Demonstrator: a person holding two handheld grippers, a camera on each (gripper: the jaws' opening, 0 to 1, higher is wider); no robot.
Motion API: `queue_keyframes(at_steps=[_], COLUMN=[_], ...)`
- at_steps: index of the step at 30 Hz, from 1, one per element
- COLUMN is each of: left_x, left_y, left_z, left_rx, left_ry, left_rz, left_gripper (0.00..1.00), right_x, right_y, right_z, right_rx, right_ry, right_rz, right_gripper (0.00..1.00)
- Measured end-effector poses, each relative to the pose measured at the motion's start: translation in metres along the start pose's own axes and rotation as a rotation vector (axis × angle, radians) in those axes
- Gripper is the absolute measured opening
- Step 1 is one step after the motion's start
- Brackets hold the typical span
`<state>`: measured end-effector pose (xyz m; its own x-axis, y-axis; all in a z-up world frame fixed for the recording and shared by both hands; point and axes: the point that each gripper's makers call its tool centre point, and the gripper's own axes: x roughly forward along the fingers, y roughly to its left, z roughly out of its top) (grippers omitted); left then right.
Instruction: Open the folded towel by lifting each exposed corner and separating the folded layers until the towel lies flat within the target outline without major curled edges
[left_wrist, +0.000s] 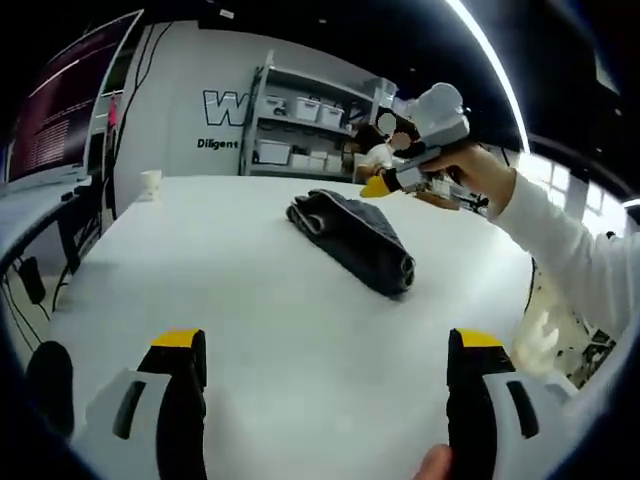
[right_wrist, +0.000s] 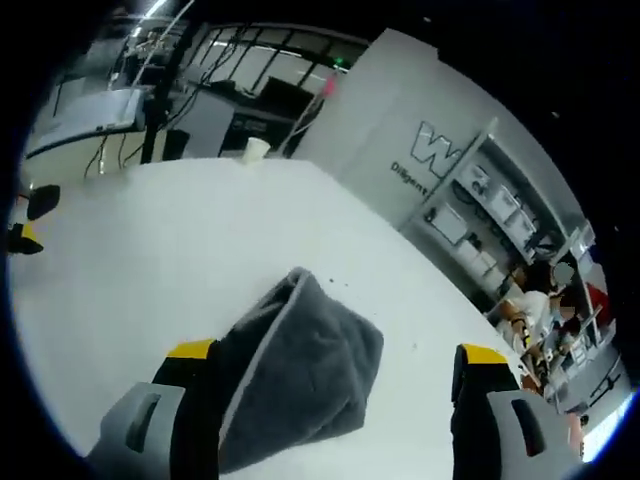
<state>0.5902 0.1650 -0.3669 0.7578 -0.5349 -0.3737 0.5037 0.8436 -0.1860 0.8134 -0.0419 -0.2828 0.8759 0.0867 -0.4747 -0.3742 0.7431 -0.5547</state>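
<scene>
Towel (left_wrist: 352, 238) still folded; both grippers (left_wrist: 325, 375) (right_wrist: 335, 385) gaping, empty. You're approaching: right one over towel, pinch exposed corner next.

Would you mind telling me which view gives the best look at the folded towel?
The left gripper view: the whole folded towel lies on the white table, all edges visible. In the right gripper view the towel is closer, showing its layered edge, but the right gripper's fingers hide part.

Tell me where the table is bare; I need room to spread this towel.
Bare table lies between the left tool and the towel, and left toward the cup. It is crowded at the towel's far end, where the right tool hovers.
</scene>
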Motion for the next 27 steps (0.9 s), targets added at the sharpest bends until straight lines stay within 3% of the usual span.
queue_keyframes(at_steps=[6, 11, 21, 27], left_x=[0.001, 0.002, 0.005, 0.009], left_y=[0.009, 0.017, 0.024, 0.028], left_z=[-0.002, -0.004, -0.008, -0.009], left_rx=[-0.012, -0.025, -0.045, -0.053], left_ry=[0.003, 0.003, 0.011, 0.012], left_rz=[0.007, 0.009, 0.01, 0.009], left_gripper=[1.0, 1.0, 1.0, 1.0], right_x=[0.029, 0.052, 0.097, 0.113], right_y=[0.007, 0.015, 0.018, 0.021], right_z=[0.015, 0.015, 0.012, 0.008], right_rx=[-0.069, -0.121, -0.253, -0.235], right_ry=[0.006, 0.044, 0.094, 0.122], right_rz=[-0.034, -0.057, -0.131, -0.117], right_gripper=[0.95, 0.94, 0.78, 0.67])
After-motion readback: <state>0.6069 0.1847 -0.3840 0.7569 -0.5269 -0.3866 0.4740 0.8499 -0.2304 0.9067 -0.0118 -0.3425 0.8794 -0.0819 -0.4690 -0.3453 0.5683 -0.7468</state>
